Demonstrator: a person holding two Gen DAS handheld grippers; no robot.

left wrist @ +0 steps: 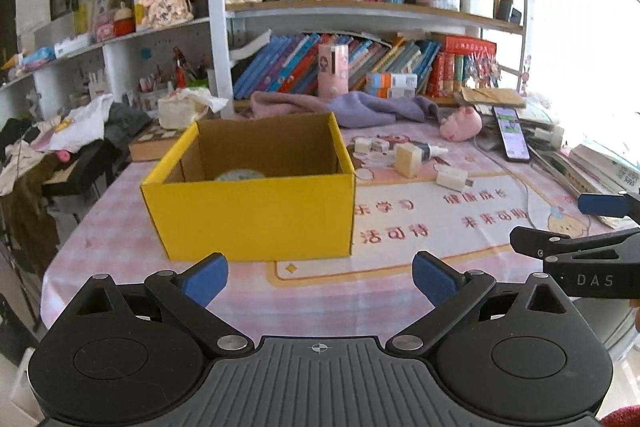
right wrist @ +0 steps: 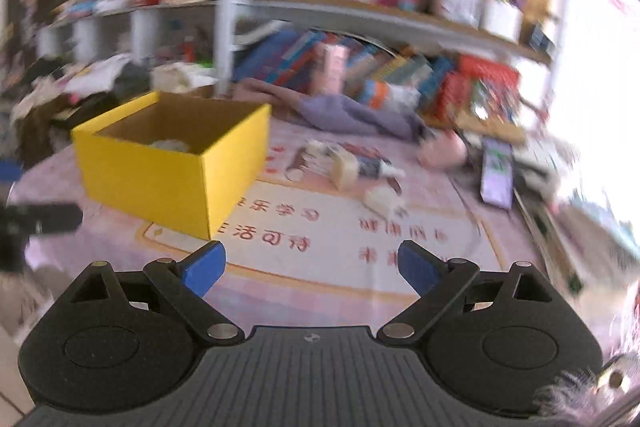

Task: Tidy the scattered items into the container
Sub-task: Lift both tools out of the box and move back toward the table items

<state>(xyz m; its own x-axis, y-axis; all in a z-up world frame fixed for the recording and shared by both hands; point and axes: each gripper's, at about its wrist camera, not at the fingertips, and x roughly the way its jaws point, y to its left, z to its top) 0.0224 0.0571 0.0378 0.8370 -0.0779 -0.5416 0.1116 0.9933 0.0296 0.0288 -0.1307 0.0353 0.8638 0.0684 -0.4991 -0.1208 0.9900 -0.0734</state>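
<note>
A yellow cardboard box [left wrist: 256, 211] stands open on the pink tablecloth, with a pale round item [left wrist: 240, 174] lying inside. To its right lie several white charger plugs [left wrist: 409, 159], one more plug [left wrist: 452, 179] nearer me, and a small dark bottle [left wrist: 428, 149]. My left gripper [left wrist: 320, 277] is open and empty, just short of the box's front wall. My right gripper [right wrist: 310, 267] is open and empty over the printed mat; its view is blurred. There the box [right wrist: 160, 179] sits to the left, with the plugs [right wrist: 344, 167] ahead. The right gripper's fingers [left wrist: 560, 247] show at the left view's right edge.
A pink plush toy [left wrist: 460, 123], a phone [left wrist: 510, 139] and stacked books [left wrist: 592, 167] lie at the table's right side. A purple cloth [left wrist: 360, 109] lies behind the box. Crowded bookshelves [left wrist: 360, 11] rise at the back. Clothes are piled on furniture [left wrist: 60, 147] to the left.
</note>
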